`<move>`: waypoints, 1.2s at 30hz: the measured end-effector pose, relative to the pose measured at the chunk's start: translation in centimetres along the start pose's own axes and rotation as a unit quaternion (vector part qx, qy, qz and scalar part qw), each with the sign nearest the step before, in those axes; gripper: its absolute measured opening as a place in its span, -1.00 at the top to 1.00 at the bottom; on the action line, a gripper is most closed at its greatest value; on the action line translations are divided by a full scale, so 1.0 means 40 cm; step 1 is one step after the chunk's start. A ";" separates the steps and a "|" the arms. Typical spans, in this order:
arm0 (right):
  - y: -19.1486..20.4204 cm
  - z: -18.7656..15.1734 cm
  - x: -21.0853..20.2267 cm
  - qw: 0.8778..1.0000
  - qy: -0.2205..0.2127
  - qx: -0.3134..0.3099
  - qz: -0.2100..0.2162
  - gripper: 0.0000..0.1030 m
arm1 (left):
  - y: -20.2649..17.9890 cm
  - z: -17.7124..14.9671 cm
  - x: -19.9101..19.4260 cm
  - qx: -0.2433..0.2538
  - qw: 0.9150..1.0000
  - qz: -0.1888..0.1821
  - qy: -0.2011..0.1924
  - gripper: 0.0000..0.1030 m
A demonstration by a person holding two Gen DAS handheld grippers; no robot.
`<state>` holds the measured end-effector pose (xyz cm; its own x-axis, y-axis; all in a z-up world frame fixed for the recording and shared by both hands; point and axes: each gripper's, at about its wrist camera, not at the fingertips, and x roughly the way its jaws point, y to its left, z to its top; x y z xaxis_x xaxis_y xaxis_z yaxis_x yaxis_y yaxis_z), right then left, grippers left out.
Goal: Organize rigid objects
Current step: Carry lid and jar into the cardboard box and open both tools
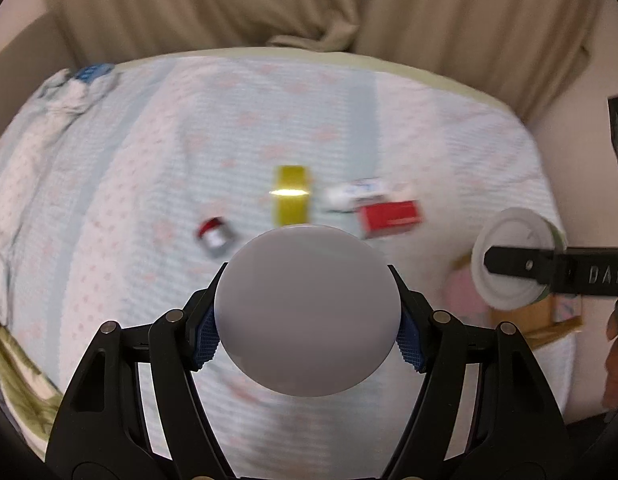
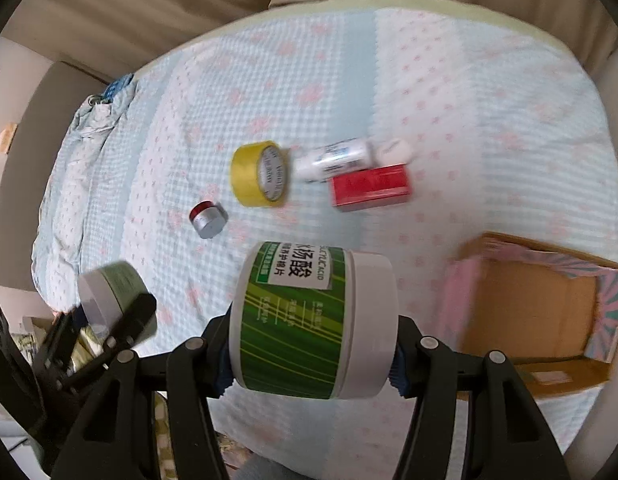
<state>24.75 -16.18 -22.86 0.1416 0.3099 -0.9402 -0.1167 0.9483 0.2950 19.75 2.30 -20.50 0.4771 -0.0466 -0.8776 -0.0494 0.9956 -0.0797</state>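
Observation:
My left gripper (image 1: 307, 326) is shut on a small jar with a white lid (image 1: 307, 312), held above the bed; it also shows in the right wrist view (image 2: 107, 294). My right gripper (image 2: 311, 354) is shut on a green-labelled jar with a white lid (image 2: 309, 316), lying sideways between the fingers; its lid shows in the left wrist view (image 1: 513, 256). On the bed lie a yellow tape roll (image 2: 261, 174), a small red-and-silver tin (image 2: 207, 218), a white tube (image 2: 333, 158) and a red box (image 2: 371, 186).
An open cardboard box (image 2: 537, 304) with pink patterned flaps sits at the bed's right edge, just right of my right gripper. A crumpled blanket (image 2: 89, 128) lies at the far left. Beige curtains (image 1: 309, 0) hang behind the bed.

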 end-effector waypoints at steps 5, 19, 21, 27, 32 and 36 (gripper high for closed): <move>-0.153 -0.036 -0.109 1.000 -0.010 0.016 -0.015 -0.06 | -0.213 0.026 0.003 0.042 0.998 -0.052 0.014 -0.32; -0.624 -0.128 -0.131 0.993 0.009 0.067 -0.096 -0.06 | -0.716 -0.001 0.192 0.155 0.977 -0.120 0.087 -0.32; -0.679 -0.137 -0.110 0.992 0.020 0.070 -0.099 -0.06 | -0.758 -0.013 0.244 0.165 0.974 -0.115 0.101 -0.32; -0.797 -0.153 -0.022 0.991 0.049 0.060 -0.105 -0.06 | -0.837 -0.062 0.401 0.183 0.967 -0.099 0.150 -0.32; -0.827 -0.160 0.064 0.992 0.064 0.018 -0.110 -0.06 | -0.873 -0.102 0.507 0.193 0.959 -0.083 0.191 -0.32; -0.819 -0.169 0.100 0.992 0.067 -0.016 -0.106 -0.06 | -0.887 -0.119 0.538 0.202 0.954 -0.076 0.206 -0.32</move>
<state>22.49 -46.48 -37.43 0.0340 0.0906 -0.9953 -0.1293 0.9879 0.0855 27.59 -34.39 -38.83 0.0616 -0.1390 -0.9884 0.3743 0.9212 -0.1062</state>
